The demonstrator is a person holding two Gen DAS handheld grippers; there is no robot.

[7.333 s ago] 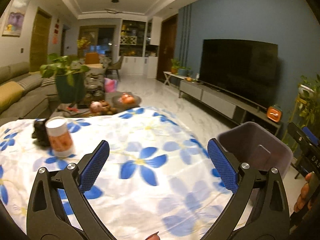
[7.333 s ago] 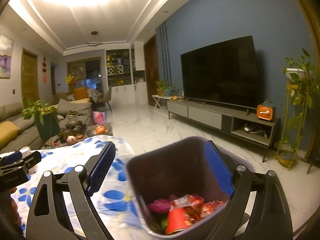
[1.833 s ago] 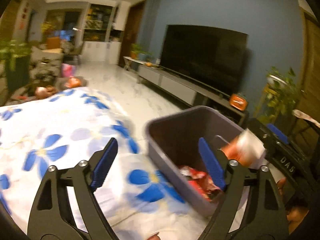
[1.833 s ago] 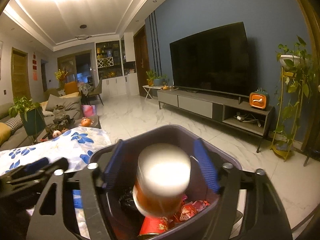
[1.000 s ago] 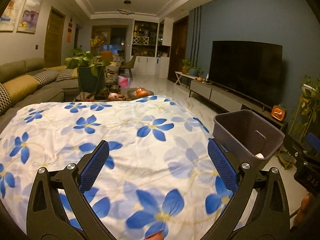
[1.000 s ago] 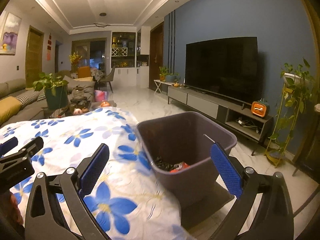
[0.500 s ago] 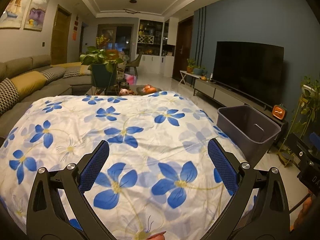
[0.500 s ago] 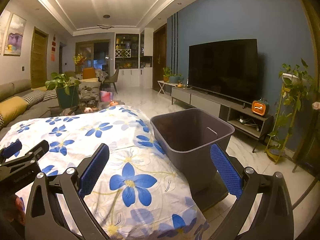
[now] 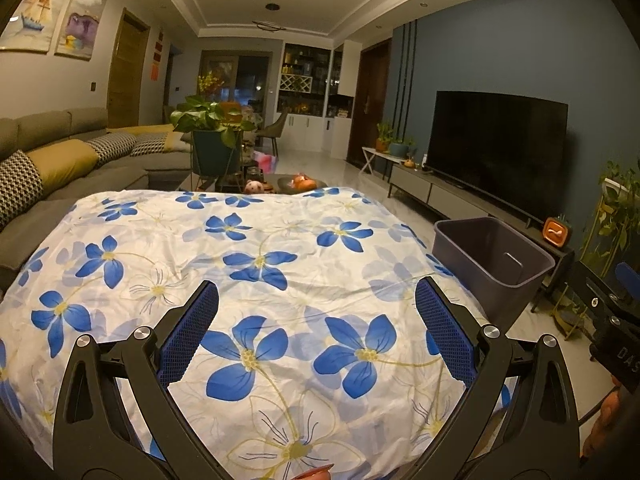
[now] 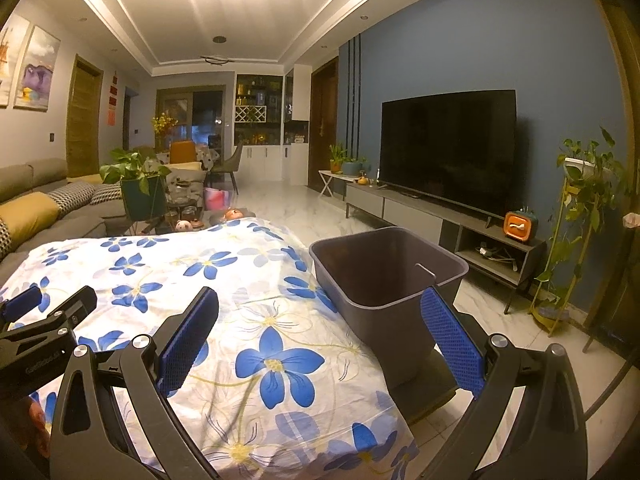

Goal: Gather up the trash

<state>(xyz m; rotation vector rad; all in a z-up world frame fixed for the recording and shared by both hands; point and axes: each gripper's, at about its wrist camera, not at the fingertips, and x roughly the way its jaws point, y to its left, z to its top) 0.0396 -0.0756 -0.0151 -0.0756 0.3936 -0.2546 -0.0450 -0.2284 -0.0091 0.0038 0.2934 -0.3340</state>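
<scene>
Living-room table under a blue-flowered cloth [image 9: 256, 256], no trash visible on it. Left gripper [image 9: 316, 312] low centre of its frame, gaping, empty. Right gripper [image 10: 320, 316] likewise, nearer to grey bin [image 10: 384, 276] at centre right beside the table.

Bin [image 10: 384, 276] just right of cloth-covered table [image 9: 248, 264]; sofa [image 9: 60, 160] far left; TV [image 10: 448, 148] on stand [image 10: 424, 216] far right, beyond bin.

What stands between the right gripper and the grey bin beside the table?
Nothing visible. The right gripper is open and empty over the flowered cloth, and the bin sits just past the cloth's edge, its mouth open and uncovered.
</scene>
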